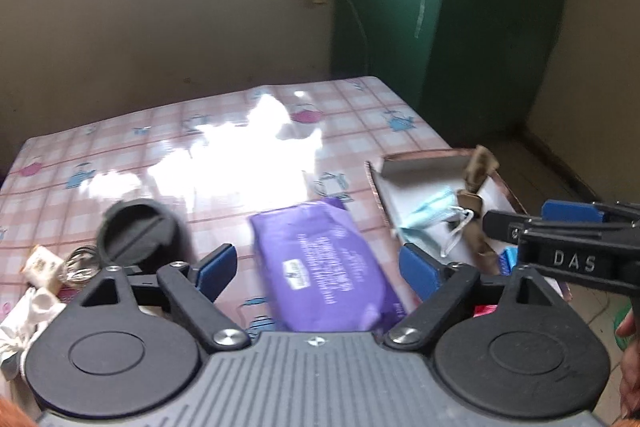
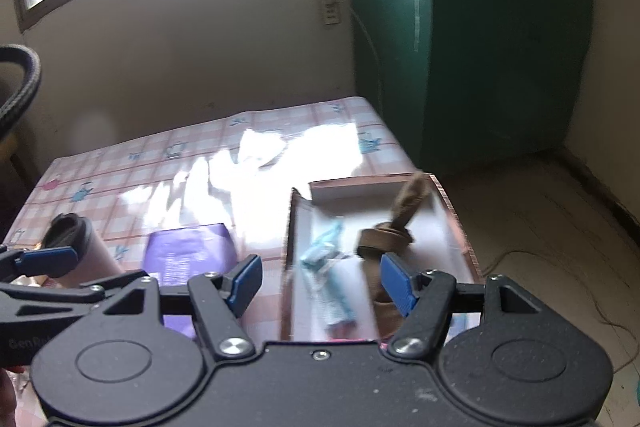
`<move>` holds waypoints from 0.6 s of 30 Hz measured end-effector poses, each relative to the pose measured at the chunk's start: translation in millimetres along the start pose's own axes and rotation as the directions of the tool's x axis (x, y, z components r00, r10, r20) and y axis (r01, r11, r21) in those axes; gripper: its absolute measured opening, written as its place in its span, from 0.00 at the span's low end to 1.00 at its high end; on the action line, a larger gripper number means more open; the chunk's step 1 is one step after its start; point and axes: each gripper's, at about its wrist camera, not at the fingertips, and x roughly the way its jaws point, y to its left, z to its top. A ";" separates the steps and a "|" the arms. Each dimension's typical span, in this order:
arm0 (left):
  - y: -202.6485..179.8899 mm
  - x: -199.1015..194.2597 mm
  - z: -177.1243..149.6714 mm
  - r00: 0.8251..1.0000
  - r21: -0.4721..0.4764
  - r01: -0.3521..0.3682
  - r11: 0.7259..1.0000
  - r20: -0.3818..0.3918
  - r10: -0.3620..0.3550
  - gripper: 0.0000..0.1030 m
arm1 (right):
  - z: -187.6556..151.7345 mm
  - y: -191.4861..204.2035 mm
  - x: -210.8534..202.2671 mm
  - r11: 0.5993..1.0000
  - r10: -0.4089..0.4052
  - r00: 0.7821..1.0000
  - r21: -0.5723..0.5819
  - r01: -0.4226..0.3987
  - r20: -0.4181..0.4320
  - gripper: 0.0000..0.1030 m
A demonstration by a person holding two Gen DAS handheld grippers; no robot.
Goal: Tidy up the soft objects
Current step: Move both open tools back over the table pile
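Observation:
A purple wipes pack (image 1: 324, 267) (image 2: 188, 251) lies on the pink checked tablecloth (image 1: 120, 147). My left gripper (image 1: 316, 269) hangs over it, open, its blue pads apart from the pack's sides. To the right stands an open cardboard box (image 1: 424, 167) (image 2: 360, 187) holding a blue face mask (image 1: 430, 215) (image 2: 324, 247) and a brown strap-like soft thing (image 1: 478, 171) (image 2: 404, 203). My right gripper (image 2: 320, 281) is open above the box's near end with nothing between its pads. In the left wrist view its fingers (image 1: 572, 211) reach in from the right edge.
A tumbler with a black lid (image 1: 136, 231) (image 2: 72, 231) stands at the left. A metal ring (image 1: 80, 259), a small packet (image 1: 40, 263) and white cloth (image 1: 24, 311) lie beside it. A green cabinet (image 1: 400, 7) stands behind the table's right corner.

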 end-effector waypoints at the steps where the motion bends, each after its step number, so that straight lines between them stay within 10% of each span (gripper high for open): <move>1: 4.6 -2.8 -0.6 1.000 -0.008 -0.010 1.000 -0.001 0.010 0.90 | 0.5 6.6 0.5 1.000 0.006 1.000 -0.011 -0.006 -0.001 0.76; 18: 75.1 -30.9 -8.9 0.992 -0.154 -0.129 0.980 -0.015 0.128 0.91 | 8.0 88.5 10.4 0.987 0.109 0.994 -0.119 -0.110 -0.016 0.77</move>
